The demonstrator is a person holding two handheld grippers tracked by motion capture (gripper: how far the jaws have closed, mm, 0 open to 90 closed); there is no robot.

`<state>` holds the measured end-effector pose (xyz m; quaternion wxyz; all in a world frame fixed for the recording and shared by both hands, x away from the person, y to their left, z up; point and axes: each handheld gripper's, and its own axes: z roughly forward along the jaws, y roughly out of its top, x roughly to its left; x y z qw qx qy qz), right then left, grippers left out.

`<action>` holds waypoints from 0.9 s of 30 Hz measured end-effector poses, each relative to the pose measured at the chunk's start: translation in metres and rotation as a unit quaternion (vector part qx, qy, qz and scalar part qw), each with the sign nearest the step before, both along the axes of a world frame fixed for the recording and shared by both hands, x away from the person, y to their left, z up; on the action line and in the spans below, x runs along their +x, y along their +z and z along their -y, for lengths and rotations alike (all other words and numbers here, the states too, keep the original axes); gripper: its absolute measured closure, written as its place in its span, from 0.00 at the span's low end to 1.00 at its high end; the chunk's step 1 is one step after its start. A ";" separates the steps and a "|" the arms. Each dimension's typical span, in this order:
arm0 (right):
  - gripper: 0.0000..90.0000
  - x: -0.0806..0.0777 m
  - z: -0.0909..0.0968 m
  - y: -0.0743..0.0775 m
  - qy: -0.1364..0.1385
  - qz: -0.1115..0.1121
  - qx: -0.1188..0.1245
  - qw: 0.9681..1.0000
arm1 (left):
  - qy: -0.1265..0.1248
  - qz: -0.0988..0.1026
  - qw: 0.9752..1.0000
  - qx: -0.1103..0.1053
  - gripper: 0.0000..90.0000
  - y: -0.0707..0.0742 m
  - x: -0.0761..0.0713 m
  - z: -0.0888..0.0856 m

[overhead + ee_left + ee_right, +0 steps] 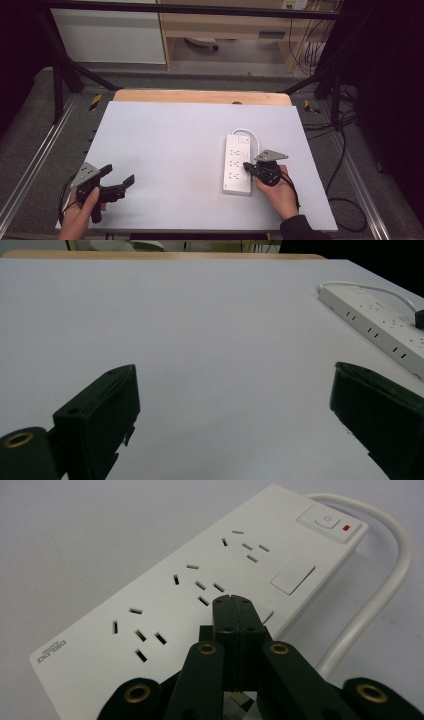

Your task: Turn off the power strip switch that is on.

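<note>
With my right gripper [234,602] closed empty over the power strip [237,165], its switch [325,521] remains unpressed; my left gripper [119,176] waits open, well apart from the strip.

even soft light, dark edges, slight blur

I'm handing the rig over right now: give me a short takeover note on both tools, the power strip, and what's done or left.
Right tool: jaws shut, nothing between them, tips over the white plastic power strip near its middle sockets.
Left tool: jaws open, empty, held at the table's near left, apart from the strip.
Strip: lies flat on the pale grey table top, right of centre, white cable looping from its far end; red mark beside the switch.
Done: right tool brought to the strip.
Left: probably pressing the switch; unconfirmed.
</note>
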<state>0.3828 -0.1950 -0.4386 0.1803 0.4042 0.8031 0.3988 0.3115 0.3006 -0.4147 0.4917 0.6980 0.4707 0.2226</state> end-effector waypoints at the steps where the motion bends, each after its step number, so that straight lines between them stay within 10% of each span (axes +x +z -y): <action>1: 1.00 0.000 0.000 0.000 0.000 0.000 0.001 1.000 | 0.000 0.000 1.000 0.000 0.06 0.000 0.000 0.000; 27: 0.99 0.001 -0.001 -0.001 0.001 0.012 0.004 1.000 | 0.000 0.002 1.000 -0.001 0.07 0.000 0.000 0.000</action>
